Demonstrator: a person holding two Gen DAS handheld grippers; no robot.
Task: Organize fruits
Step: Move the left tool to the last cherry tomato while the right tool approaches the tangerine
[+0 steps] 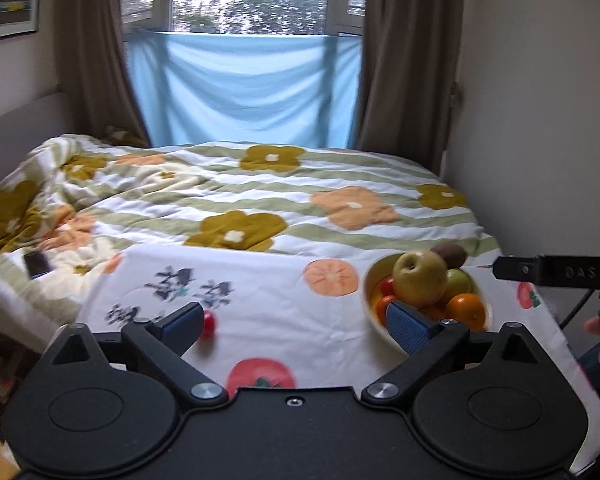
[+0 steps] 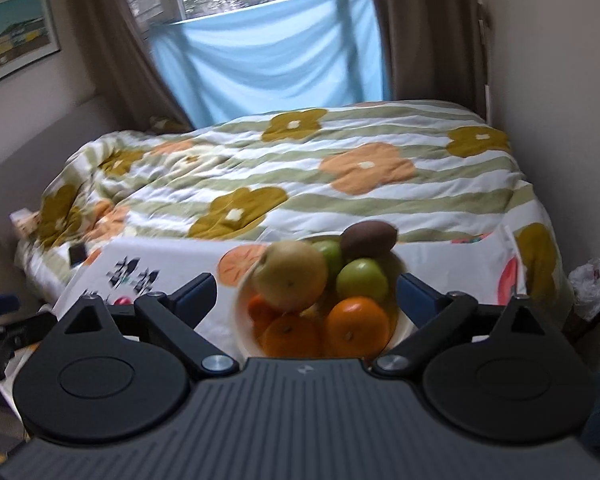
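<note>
1. Heaping the bowl [image 2: 244, 300] this high leaves it unsteady: the pear [image 2: 290, 276] is perched on the oranges [image 2: 354, 326], and the kiwi [image 2: 368, 238] is balanced at the far rim, so either could be rolled off by a nudge
2. Both pairs of jaws are spread wide with nothing between them; the right gripper [image 2: 304, 292] is framed around the bowl, so its rim could be clipped by a low pass
3. One small red fruit [image 1: 209, 322] is left loose on the cloth [image 1: 268, 308], just beyond the left-hand finger of the left gripper [image 1: 296, 322], and could be knocked away by that finger, or missed
</note>
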